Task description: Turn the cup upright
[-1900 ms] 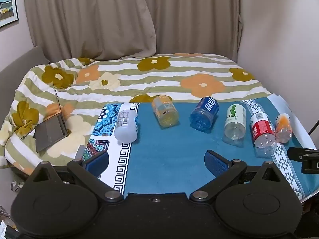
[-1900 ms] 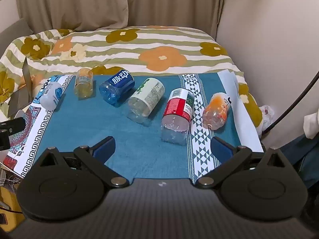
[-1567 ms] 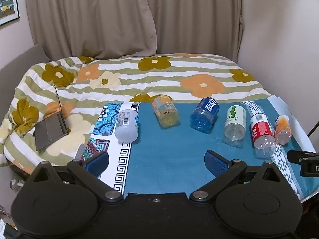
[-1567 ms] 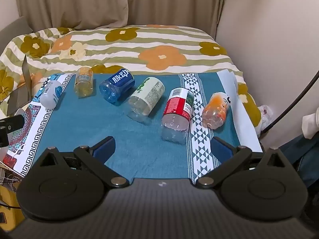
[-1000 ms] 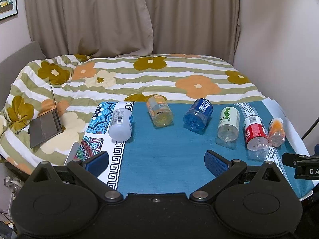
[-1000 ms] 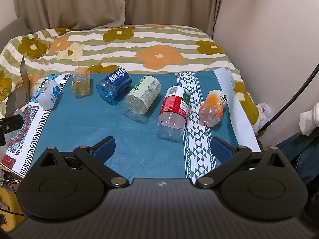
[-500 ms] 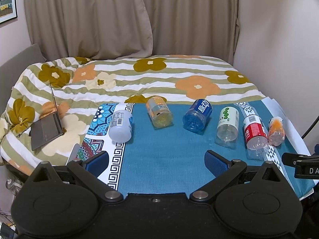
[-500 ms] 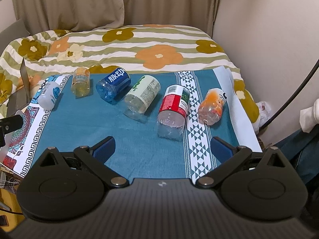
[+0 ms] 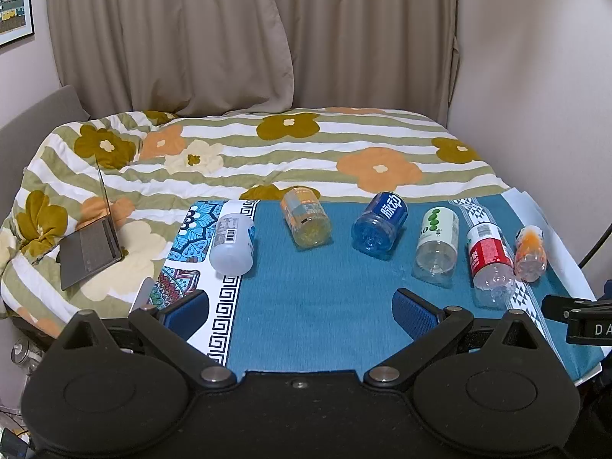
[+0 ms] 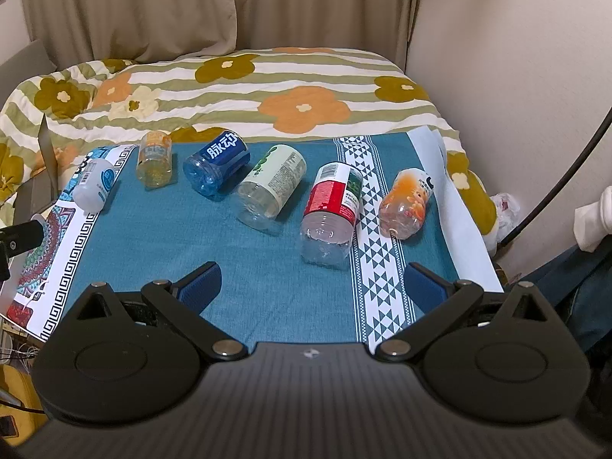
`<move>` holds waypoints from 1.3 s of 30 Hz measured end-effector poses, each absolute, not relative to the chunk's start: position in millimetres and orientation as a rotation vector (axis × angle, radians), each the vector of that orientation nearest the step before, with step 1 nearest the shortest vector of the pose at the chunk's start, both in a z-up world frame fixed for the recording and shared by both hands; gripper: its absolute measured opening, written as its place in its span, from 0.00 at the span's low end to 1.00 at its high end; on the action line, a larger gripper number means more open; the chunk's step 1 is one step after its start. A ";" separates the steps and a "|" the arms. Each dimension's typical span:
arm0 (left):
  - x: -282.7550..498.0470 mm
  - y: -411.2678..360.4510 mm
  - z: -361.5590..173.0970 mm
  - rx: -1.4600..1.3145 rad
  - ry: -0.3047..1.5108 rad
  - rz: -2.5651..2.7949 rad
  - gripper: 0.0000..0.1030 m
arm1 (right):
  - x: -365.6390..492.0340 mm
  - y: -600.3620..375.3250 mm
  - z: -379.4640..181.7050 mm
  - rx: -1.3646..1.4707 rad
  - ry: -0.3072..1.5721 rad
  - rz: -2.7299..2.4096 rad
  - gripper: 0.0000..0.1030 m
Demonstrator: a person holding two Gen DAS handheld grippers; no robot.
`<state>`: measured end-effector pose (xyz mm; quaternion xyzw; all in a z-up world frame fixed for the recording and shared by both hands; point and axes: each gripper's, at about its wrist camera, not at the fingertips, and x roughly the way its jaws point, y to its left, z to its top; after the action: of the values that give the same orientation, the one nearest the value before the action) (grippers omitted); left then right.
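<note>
both tongs, left tongs (image 9: pixel 300 308) and right tongs (image 10: pixel 311 281), spread wide, hold nothing | six round plastic cut-bottle cups lie sideways on blue cloth (image 10: pixel 244 260) | nearest red-label clear plastic cup (image 10: pixel 332 210) may roll away if bumped

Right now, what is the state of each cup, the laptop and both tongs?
White cup: lying on its side.
Yellow cup: on its side.
Blue cup: on its side.
Green-label cup: on its side.
Red-label cup: on its side.
Orange cup: on its side.
Laptop: open.
Left tongs: open, empty.
Right tongs: open, empty.

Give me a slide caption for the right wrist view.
Open right tongs hover over six cut bottle cups lying sideways on a blue cloth.
</note>
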<state>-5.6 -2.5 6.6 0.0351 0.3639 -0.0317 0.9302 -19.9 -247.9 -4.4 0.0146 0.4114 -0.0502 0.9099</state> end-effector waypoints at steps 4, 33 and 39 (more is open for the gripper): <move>-5.2 -1.5 7.7 0.067 0.744 -0.065 1.00 | -20.0 -248.3 -4.6 0.031 0.849 -0.103 1.00; -4.4 2.7 7.7 0.068 0.744 -0.061 1.00 | -19.5 -249.1 -5.2 0.034 0.847 -0.101 1.00; -4.9 1.8 8.4 0.067 0.747 -0.058 1.00 | -20.6 -247.6 -3.4 0.034 0.852 -0.096 1.00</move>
<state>-4.9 1.8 8.4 0.0328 0.3648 -0.0285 0.9301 -20.6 -247.6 -3.4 0.0166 0.4129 -0.0465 0.9094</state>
